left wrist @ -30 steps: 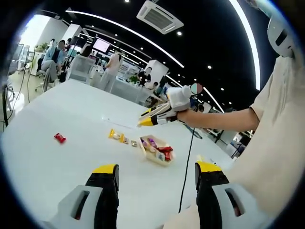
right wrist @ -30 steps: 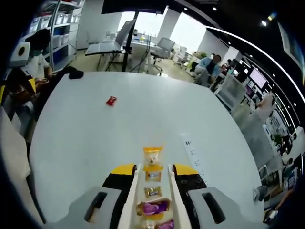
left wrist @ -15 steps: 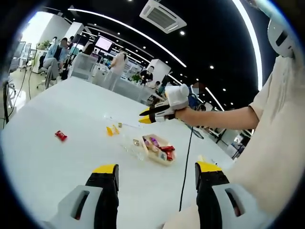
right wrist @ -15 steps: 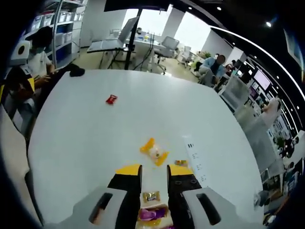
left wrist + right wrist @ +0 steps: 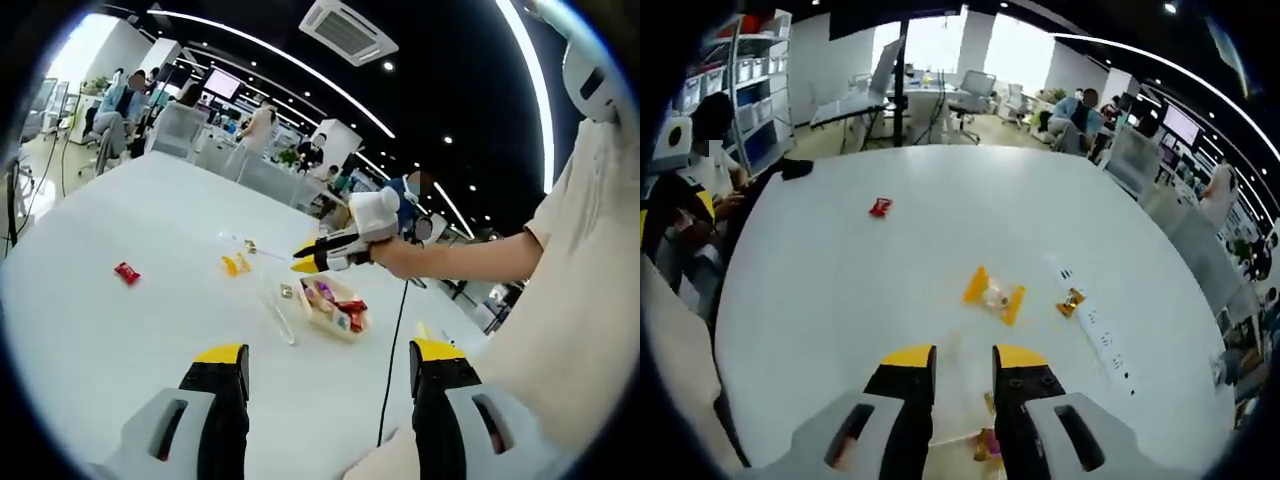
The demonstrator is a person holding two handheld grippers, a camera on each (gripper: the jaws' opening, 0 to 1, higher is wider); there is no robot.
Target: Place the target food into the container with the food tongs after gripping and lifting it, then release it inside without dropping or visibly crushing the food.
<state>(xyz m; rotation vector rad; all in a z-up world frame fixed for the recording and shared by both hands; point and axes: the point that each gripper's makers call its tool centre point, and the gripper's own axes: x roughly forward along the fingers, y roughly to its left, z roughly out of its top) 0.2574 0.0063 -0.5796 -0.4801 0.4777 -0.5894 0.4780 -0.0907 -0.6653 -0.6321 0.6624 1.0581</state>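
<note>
White round table (image 5: 90, 330): shallow beige tray of wrapped sweets (image 5: 337, 310), clear plastic food tongs (image 5: 279, 312) lying just beside it. Yellow-wrapped snack (image 5: 993, 295) loose on the table, apart from the tray; small red-wrapped sweet (image 5: 879, 207) further off. Right gripper (image 5: 305, 258), held above the tray, jaws a narrow gap apart, gripping nothing. Left gripper (image 5: 330, 385): jaws wide apart, nothing between.

An open office: desks (image 5: 865, 100) and chairs (image 5: 980, 88) by bright windows (image 5: 1000, 45); ceiling air vent (image 5: 345, 30) beside long light strips (image 5: 270, 68).
</note>
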